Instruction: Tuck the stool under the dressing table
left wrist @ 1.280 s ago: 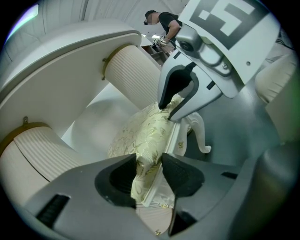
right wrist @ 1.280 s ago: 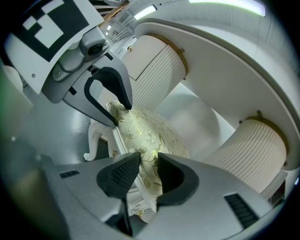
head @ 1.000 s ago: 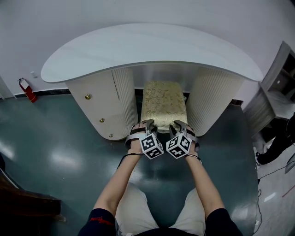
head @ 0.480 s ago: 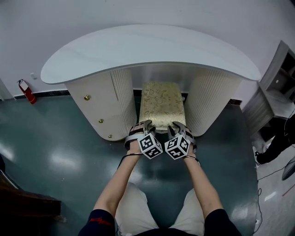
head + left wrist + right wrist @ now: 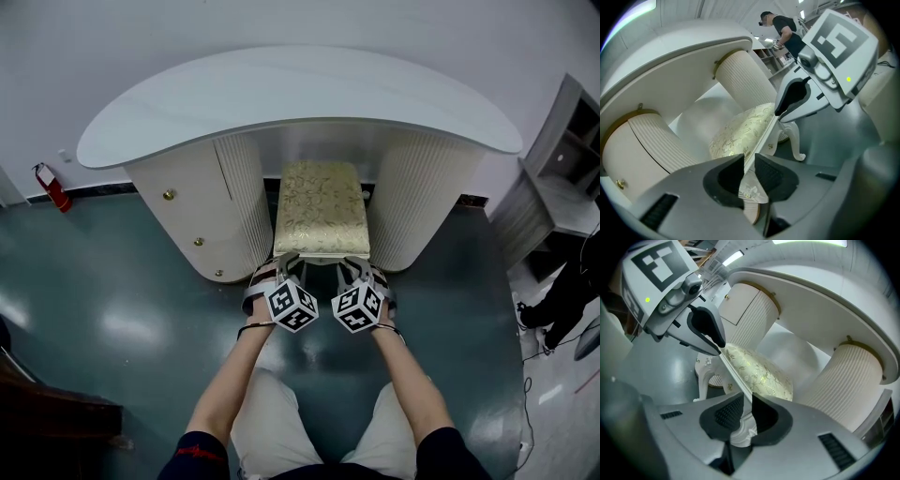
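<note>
The stool [image 5: 322,206], a white frame with a gold-patterned cushion, stands in the knee gap of the white dressing table [image 5: 281,94]. Most of its seat is under the top. My left gripper [image 5: 286,263] and right gripper [image 5: 354,266] sit side by side at the stool's near edge. In the left gripper view the left gripper [image 5: 749,164] has just been closing, and its pads pinch the stool's white front rim [image 5: 761,140]. The right gripper [image 5: 746,406] has closed the same way on the rim near a carved leg [image 5: 705,376].
Ribbed pedestals stand to the left [image 5: 197,206] and right [image 5: 417,202] of the gap. A red fire extinguisher [image 5: 52,185] leans at the left wall. A white shelf unit [image 5: 562,187] and a person [image 5: 572,291] are at the right.
Both grippers' jaws have narrowed onto the stool's near rim. Both hands have shifted slightly back toward me.
</note>
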A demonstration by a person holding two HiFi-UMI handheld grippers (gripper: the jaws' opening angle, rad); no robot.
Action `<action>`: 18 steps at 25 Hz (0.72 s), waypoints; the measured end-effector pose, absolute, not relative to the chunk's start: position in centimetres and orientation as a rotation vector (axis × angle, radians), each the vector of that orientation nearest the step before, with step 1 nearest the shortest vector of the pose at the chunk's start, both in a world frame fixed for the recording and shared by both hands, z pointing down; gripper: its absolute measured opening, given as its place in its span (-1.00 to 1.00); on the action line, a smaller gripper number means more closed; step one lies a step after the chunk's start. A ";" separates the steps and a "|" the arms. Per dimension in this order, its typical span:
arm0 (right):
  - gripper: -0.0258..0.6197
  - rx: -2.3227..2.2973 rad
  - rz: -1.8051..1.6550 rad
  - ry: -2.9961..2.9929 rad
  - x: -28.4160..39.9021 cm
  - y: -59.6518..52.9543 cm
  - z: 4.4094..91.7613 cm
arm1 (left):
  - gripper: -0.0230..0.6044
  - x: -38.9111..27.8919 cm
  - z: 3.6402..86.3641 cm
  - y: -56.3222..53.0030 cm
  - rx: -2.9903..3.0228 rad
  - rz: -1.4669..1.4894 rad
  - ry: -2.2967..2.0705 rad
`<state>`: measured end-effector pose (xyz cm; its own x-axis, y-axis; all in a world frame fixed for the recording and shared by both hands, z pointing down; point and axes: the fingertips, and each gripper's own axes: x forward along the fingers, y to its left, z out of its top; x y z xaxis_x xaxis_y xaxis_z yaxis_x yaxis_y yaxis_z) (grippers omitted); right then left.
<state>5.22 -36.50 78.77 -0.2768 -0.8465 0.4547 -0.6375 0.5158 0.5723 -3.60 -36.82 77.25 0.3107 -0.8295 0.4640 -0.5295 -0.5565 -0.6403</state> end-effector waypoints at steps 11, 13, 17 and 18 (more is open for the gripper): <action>-0.85 1.287 -0.218 -2.199 5.2 -33.5 75.4 | -0.85 -3.5 74.6 -33.3 -2.342 -0.954 1.358; -0.86 1.303 -0.194 -2.236 5.3 -33.1 74.4 | -0.87 -3.5 74.2 -32.6 -2.383 -0.929 1.371; -0.86 1.335 -0.159 -2.292 5.3 -33.0 72.5 | -0.87 -3.5 72.8 -32.0 -2.417 -0.908 1.362; -0.86 1.334 -0.152 -2.302 5.2 -32.9 72.1 | -0.87 -3.5 72.5 -31.9 -2.436 -0.909 1.357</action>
